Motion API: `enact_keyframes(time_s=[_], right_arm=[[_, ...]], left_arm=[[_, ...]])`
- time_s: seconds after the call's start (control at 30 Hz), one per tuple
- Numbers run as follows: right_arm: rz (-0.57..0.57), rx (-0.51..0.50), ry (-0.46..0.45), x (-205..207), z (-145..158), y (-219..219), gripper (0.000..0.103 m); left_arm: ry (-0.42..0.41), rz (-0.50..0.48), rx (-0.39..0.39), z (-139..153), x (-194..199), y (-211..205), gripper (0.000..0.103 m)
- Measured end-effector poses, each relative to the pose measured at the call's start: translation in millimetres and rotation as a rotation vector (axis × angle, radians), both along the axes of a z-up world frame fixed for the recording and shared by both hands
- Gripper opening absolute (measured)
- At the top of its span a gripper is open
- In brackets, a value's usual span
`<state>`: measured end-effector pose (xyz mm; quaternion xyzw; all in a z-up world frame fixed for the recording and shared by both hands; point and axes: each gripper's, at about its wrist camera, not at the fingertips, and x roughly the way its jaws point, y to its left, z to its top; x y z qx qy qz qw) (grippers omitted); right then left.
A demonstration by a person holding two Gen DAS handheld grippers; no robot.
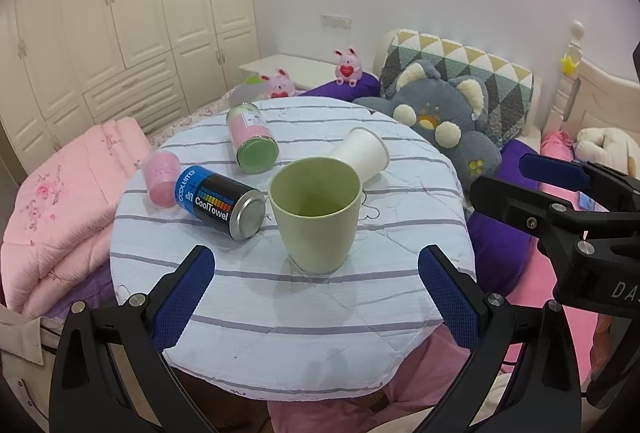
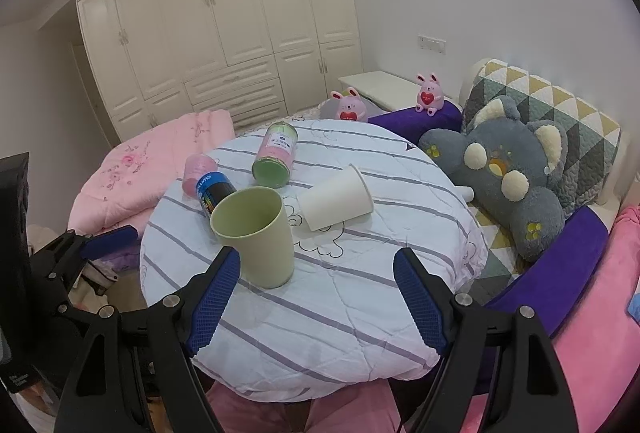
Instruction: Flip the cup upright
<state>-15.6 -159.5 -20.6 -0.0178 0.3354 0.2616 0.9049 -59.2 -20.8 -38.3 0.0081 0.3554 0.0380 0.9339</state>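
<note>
A light green cup [image 1: 316, 217] stands upright, mouth up, on the round striped table [image 1: 304, 305]; it also shows in the right wrist view [image 2: 258, 237]. A white paper cup [image 1: 362, 153] lies on its side behind it, seen too in the right wrist view [image 2: 336, 203]. My left gripper [image 1: 316, 273] is open and empty, just in front of the green cup. My right gripper [image 2: 316, 273] is open and empty, to the right of the green cup; its left finger [image 2: 216, 293] is near the cup's base. The right gripper also shows in the left wrist view [image 1: 540, 177].
A blue CoolTowel can [image 1: 220, 203], a pink and green can [image 1: 252, 139] and a small pink cup [image 1: 160, 179] lie on the table's left and back. A grey plush pillow [image 1: 444, 121], a pink quilt [image 1: 64, 209] and bedding surround the table.
</note>
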Motion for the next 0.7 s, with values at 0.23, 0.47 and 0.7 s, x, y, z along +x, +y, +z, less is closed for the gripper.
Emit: enact_keyframes(time_s=[0.23,0.47,0.7], right_arm=[[-0.017,0.002,-0.071,-7.6,8.6,-4.1,0.080],[-0.047,0.017,-0.201,-15.9,19.8,-5.7,0.080],[-0.062,0.022,-0.227,-13.7,19.1,-5.0,0.080]], left_arm=[[-0.081,0.073,0.019,11.3,-7.9,-0.5,0.103],[-0.167,0.113,-0.005,17.4,-13.6,1.3,0.103],[-0.208,0.124,0.025,14.3,-10.2,-1.6,0.103]])
